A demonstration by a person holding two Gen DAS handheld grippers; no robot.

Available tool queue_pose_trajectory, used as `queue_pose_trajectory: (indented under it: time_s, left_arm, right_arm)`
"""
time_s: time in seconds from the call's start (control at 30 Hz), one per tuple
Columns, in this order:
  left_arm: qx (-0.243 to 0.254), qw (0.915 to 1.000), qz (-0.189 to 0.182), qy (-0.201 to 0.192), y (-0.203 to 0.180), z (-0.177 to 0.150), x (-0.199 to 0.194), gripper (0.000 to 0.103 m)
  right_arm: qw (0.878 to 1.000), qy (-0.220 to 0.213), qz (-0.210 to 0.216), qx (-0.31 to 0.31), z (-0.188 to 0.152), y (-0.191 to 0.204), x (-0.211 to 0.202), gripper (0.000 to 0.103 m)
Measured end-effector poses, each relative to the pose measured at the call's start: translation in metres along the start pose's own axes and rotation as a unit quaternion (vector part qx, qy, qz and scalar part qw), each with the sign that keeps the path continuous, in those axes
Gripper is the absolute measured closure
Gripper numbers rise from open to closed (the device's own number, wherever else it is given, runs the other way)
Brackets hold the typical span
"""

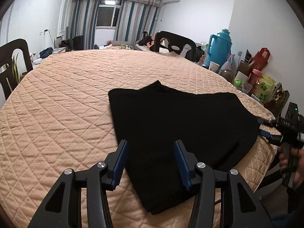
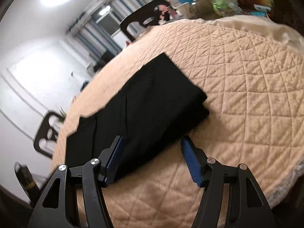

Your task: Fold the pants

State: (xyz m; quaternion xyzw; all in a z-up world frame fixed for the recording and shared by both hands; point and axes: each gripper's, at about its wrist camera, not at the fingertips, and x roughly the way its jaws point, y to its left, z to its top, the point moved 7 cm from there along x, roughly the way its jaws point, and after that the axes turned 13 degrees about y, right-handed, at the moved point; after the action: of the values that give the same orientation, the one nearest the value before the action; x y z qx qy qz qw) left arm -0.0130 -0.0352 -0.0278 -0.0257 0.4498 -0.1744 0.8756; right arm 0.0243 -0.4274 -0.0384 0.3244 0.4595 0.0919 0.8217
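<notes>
The black pants (image 1: 176,133) lie on the quilted tabletop (image 1: 66,104) already folded into a compact, thick rectangle, so the task looks nearly finished; perhaps one more fold or some smoothing is left. One corner sticks out at the far edge (it breaks the neat outline).

To the left, the tabletop is wide and bare, giving good room to move. The left claw (image 1: 151,157) hovers released over the near part of the pants, holding nothing. On the right side the pants reach close to the tabletop edge, where bags and a blue thermos (image 1: 220,47) crowd the wall.

The right claw (image 2: 152,157) is also spread apart and empty, above the fold edge; this view is blurred, so layers are hard to count.
</notes>
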Motion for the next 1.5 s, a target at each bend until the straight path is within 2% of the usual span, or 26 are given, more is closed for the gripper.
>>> queue_pose_trajectory:
  time_s: [0.07,0.23,0.3,0.4,0.43,0.47,0.53,0.77,0.97,1.07,1.17,1.3,1.37,1.43,1.5]
  left_arm:
    - [-0.002,0.9999,-0.001,0.01,0.0,-0.002,0.007,0.05]
    - [0.003,1.0,0.002,0.006,-0.002,-0.004,0.009,0.05]
    - [0.002,1.0,-0.002,0.007,-0.002,-0.004,0.008,0.051]
    - [0.004,1.0,0.002,0.005,-0.002,-0.004,0.008,0.051]
    - [0.006,1.0,0.006,0.004,-0.003,-0.004,0.009,0.051]
    - [0.008,0.9999,0.008,0.004,-0.003,-0.004,0.009,0.051]
    - [0.008,0.9999,0.01,0.004,-0.004,-0.004,0.009,0.051]
    - [0.001,1.0,0.0,0.006,-0.004,-0.003,0.008,0.051]
    - [-0.014,0.9999,-0.002,0.004,0.001,-0.003,0.002,0.05]
    - [-0.021,0.9998,0.0,0.002,0.007,-0.004,-0.001,0.05]
    - [-0.029,0.9996,0.004,-0.002,0.013,-0.003,-0.005,0.05]
    - [-0.045,0.9989,0.01,-0.006,0.025,-0.005,-0.009,0.05]
    - [-0.053,0.9985,0.013,-0.007,0.032,-0.006,-0.011,0.05]
    - [-0.061,0.998,0.015,-0.006,0.038,-0.008,-0.011,0.05]
    - [-0.069,0.9975,0.015,-0.005,0.044,-0.011,-0.011,0.05]
  right_arm:
    - [0.999,-0.02,0.017,0.026,0.003,-0.006,-0.002,0.04]
    - [0.997,-0.062,-0.01,0.035,0.014,-0.007,-0.001,0.041]
    - [0.997,-0.069,-0.003,0.029,0.017,-0.001,-0.001,0.042]
    - [0.997,-0.071,-0.014,0.02,0.021,-0.002,0.002,0.058]
    - [0.998,-0.062,-0.019,0.026,0.023,-0.007,0.006,0.07]
    - [0.998,-0.052,-0.021,0.033,0.025,-0.013,0.011,0.074]
    - [0.998,-0.049,-0.019,0.025,0.027,-0.01,0.01,0.075]
    - [0.998,-0.062,0.005,-0.025,0.033,0.018,-0.005,0.08]
    - [0.991,-0.066,0.04,-0.112,0.038,0.086,-0.014,0.082]
    - [0.981,-0.057,0.064,-0.174,0.033,0.133,-0.008,0.082]
    - [0.965,-0.032,0.088,-0.246,0.019,0.185,0.01,0.082]
    - [0.932,0.045,0.103,-0.343,-0.027,0.238,0.064,0.082]
    - [0.916,0.096,0.106,-0.375,-0.055,0.249,0.094,0.083]
    - [0.899,0.149,0.089,-0.402,-0.084,0.25,0.129,0.083]
    - [0.892,0.161,0.072,-0.416,-0.098,0.248,0.145,0.083]
